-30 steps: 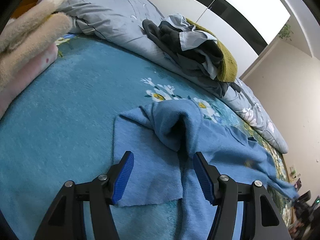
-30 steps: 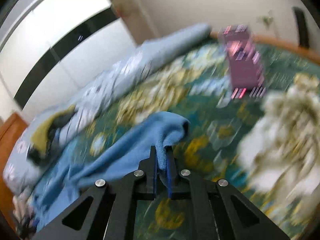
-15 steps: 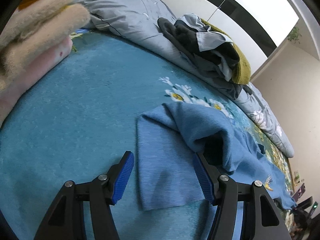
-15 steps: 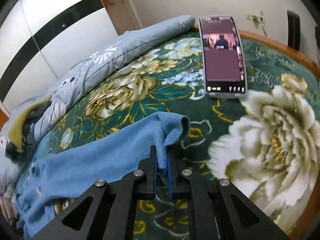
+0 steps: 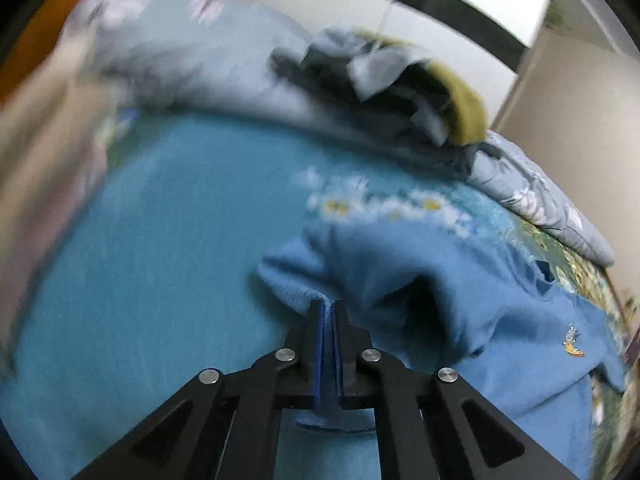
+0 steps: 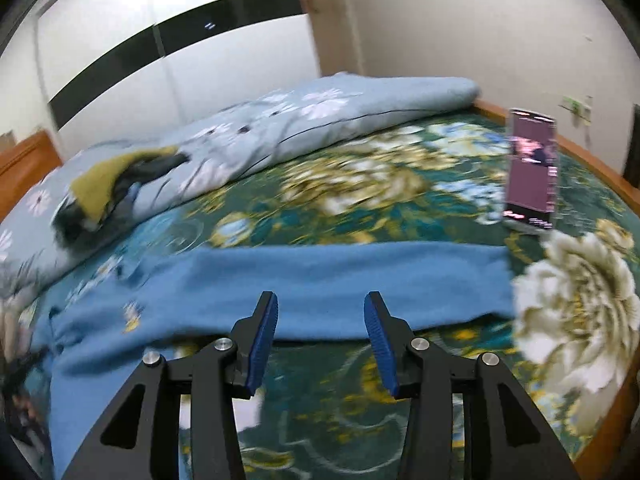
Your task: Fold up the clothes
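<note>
A blue fleece garment [image 5: 500,320] lies bunched on the bed, a small embroidered badge on its right part. My left gripper [image 5: 329,304] is shut on a folded edge of it, near its left end. In the right wrist view the same garment [image 6: 320,280] lies stretched flat across the floral blanket. My right gripper [image 6: 320,300] is open and empty, just above the garment's near edge.
A pile of dark, grey and mustard clothes [image 5: 392,76] sits on a rolled grey floral duvet [image 6: 320,120] along the far side. A phone [image 6: 530,168] stands propped at the right. A wooden bed rim [image 6: 600,164] runs behind it. Beige fabric [image 5: 36,152] lies at the left.
My left gripper closed on the garment's edge. My right gripper let go of the garment's end and opened; that end now lies flat on the blanket.
</note>
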